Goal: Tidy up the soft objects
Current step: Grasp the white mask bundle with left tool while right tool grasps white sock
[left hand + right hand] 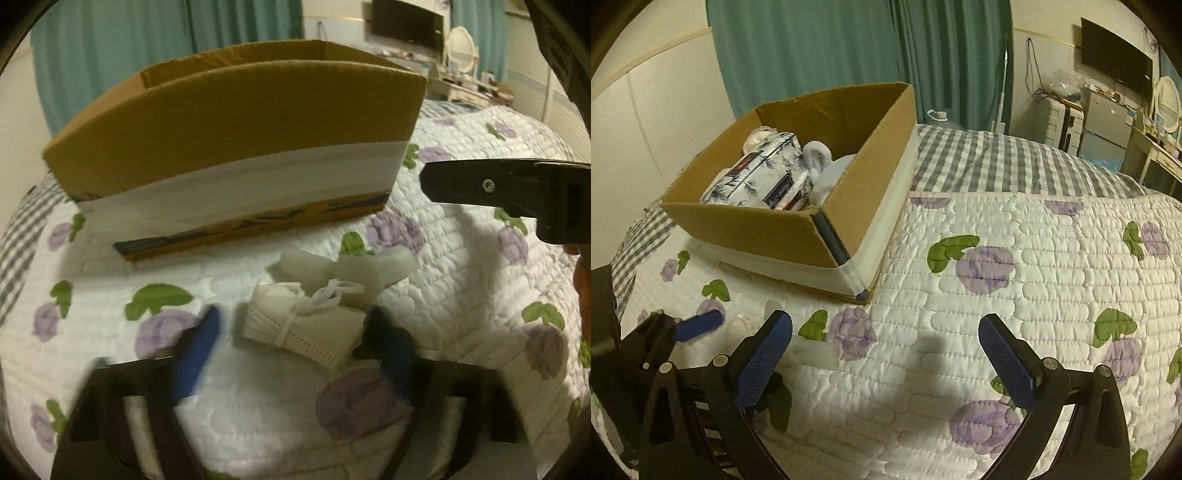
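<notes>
Socks (306,321), white rolled bundle, between my left tool (295,343) blades, which aren't yet touching; light, squashy, slip-prone. I'd pinch mid-roll. Right tool (886,350) spread, empty.

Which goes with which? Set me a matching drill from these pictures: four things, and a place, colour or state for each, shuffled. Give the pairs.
Things:
1. white bundle
2. floral packet
3. right claw
4. curtain

Place, colour or state:
a. teal
b. inside the box
c. on the quilt, between the fingers of the left claw
d. open, nothing between its fingers

Pairs: 1-c, 2-b, 3-d, 4-a
</notes>
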### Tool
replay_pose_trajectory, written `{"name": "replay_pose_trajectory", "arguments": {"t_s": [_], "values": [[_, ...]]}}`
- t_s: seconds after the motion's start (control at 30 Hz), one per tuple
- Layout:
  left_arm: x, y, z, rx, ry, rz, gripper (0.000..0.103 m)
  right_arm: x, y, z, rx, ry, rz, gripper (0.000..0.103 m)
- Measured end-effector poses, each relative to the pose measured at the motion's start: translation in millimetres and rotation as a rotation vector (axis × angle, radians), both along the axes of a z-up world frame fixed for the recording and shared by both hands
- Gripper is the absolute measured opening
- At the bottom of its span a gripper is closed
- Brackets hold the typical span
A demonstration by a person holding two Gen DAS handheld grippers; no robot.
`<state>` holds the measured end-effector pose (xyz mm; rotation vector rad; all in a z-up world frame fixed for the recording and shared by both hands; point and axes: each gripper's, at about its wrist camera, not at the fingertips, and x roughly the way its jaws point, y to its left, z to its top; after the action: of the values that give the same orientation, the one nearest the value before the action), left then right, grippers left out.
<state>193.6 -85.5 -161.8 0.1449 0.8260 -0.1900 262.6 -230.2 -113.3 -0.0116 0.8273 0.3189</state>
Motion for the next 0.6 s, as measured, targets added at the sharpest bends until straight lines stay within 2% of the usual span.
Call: {"name": "replay_pose_trajectory", "arguments": {"t_s": [0.07,0.2,0.3,0.4,0.6], "values": [[1,1,-1,-0.028,0.016,-0.026,0.057,0,-1,-3,0.007,0.001,-0.028,0.102],[-6,9,10,-0.071,-0.02,-0.042,0.056,-3,0,-3,0.024,-0.01,-0.042,0.102],[-14,16,19,-0.058,-0.041,-0.026,0.056,-7,6,-3,0.018,-0.022,-0.035,0.102],[-18,29,21,-0.011,-0.046,0.012,0.056,-8,17,-6,0.013,-0.017,-0.015,0.102],[-13,60,18,0.018,-0.04,0.101,0.056,-8,48,-22,0.0,0.032,0.064,0.101]]}}
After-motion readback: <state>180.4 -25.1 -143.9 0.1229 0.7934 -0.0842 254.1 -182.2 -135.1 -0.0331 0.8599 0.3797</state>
